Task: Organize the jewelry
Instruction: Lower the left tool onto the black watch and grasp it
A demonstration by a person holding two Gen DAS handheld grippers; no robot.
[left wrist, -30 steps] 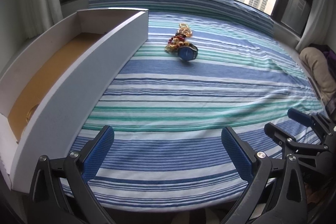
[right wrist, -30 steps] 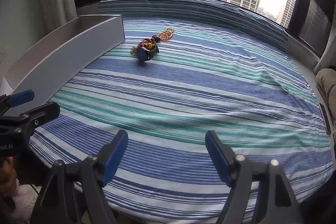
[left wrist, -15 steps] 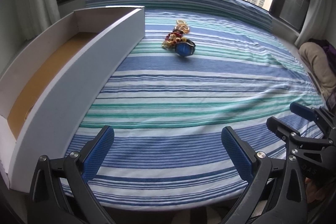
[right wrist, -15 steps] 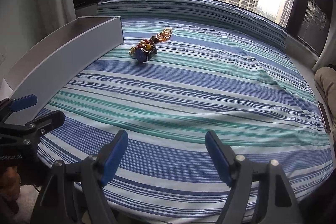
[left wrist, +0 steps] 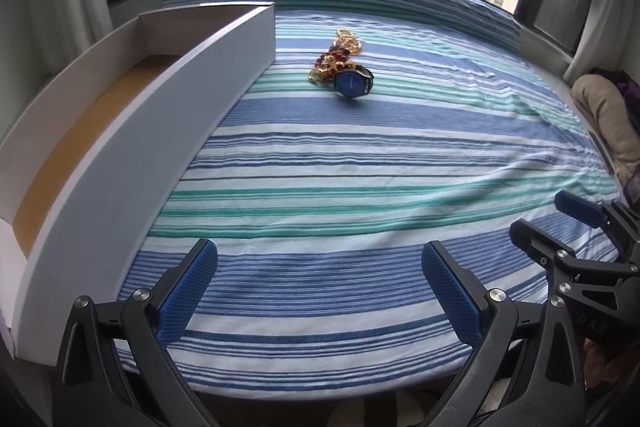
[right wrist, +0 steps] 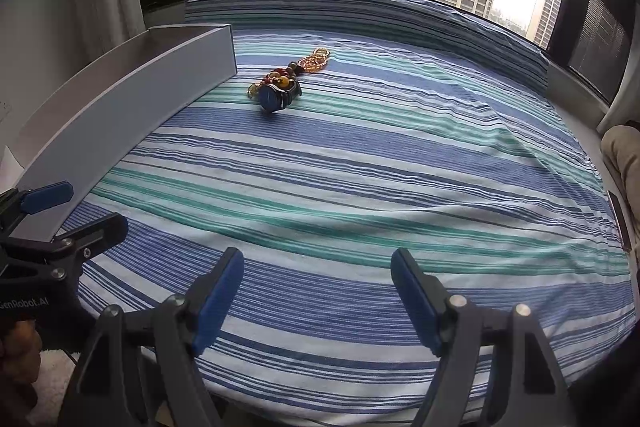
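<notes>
A blue-faced watch (left wrist: 353, 84) lies on the striped cloth with beaded bracelets (left wrist: 334, 61) and a gold chain (left wrist: 347, 38) just behind it. The same pile shows in the right wrist view: watch (right wrist: 276, 97), beads (right wrist: 282, 79), chain (right wrist: 316, 59). A long white box (left wrist: 168, 131) with a brown floor stands open to the left of the pile; it also shows in the right wrist view (right wrist: 132, 107). My left gripper (left wrist: 318, 293) is open and empty near the front edge. My right gripper (right wrist: 318, 297) is open and empty beside it.
The striped cloth (left wrist: 360, 167) covers the whole surface up to a raised ridge below the window. A beige cushion (left wrist: 612, 119) lies off the right edge. Curtains and wall stand behind the box on the left.
Both grippers have risen slightly and edged forward, so the jewelry pile and box look a little nearer. Both stay open. Nothing on the cloth has moved.
</notes>
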